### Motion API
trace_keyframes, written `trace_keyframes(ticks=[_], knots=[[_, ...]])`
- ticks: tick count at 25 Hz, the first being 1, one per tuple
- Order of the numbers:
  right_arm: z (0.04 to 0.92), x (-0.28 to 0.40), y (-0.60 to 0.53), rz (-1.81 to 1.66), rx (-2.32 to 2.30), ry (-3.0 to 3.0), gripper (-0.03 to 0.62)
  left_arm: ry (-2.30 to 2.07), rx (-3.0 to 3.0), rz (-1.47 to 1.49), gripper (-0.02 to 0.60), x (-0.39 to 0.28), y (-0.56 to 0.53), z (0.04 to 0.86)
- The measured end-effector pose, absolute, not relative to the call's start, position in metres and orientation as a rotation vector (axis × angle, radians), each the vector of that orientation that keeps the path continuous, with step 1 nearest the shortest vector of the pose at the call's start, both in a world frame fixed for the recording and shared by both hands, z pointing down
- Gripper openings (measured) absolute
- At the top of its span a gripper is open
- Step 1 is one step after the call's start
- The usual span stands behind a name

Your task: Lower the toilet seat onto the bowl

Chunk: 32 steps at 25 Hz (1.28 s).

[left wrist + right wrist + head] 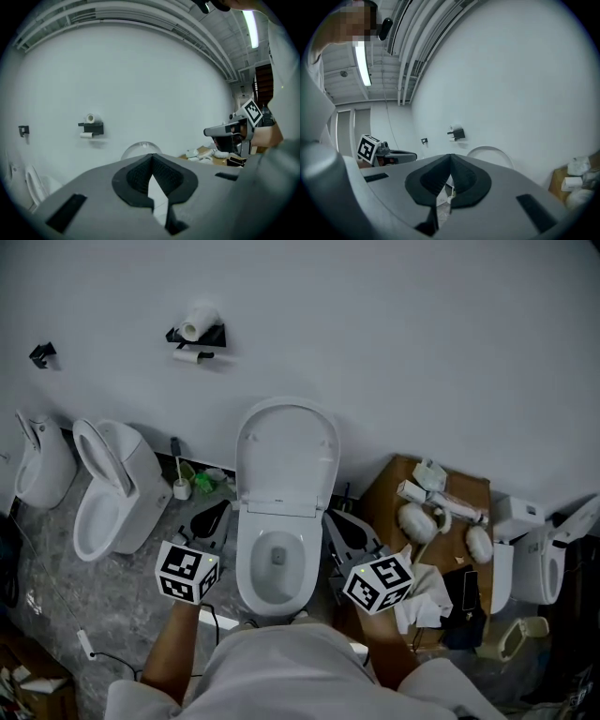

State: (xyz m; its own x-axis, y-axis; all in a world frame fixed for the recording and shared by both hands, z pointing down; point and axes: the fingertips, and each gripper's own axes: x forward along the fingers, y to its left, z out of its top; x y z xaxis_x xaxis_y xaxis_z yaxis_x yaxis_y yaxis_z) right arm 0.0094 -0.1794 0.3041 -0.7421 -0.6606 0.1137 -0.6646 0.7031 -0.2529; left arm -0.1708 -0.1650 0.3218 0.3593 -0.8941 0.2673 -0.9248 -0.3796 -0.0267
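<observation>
Toilet seat upright against wall, clear of bowl; bowl uncovered, only its dark drain visible inside. Left gripper and right gripper: jaws fully together, nothing held, one either side of bowl

Toilet sits dead centre against the wall, with the seat standing up behind the bowl. The left gripper is just left of the bowl and the right gripper just right of it. Further left there's a second toilet, then a third toilet past that. A brush stands on the floor between the second one and the middle one. The roll holder is on the wall, up and left of the seat. On the right is a tabletop with clutter on it, and a fourth toilet beyond.
</observation>
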Motion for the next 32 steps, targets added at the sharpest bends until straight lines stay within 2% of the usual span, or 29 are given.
trace_keyframes(ticks=[11, 32], knots=[[0.289, 0.027, -0.19, 0.394, 1.217, -2.867, -0.003, -1.886, 2.504, 0.212, 0.006, -0.221, -0.144, 0.253], [0.259, 0.053, -0.168, 0.283, 1.345, -2.829, -0.003, -2.054, 2.405, 0.005, 0.006, -0.264, -0.089, 0.23]])
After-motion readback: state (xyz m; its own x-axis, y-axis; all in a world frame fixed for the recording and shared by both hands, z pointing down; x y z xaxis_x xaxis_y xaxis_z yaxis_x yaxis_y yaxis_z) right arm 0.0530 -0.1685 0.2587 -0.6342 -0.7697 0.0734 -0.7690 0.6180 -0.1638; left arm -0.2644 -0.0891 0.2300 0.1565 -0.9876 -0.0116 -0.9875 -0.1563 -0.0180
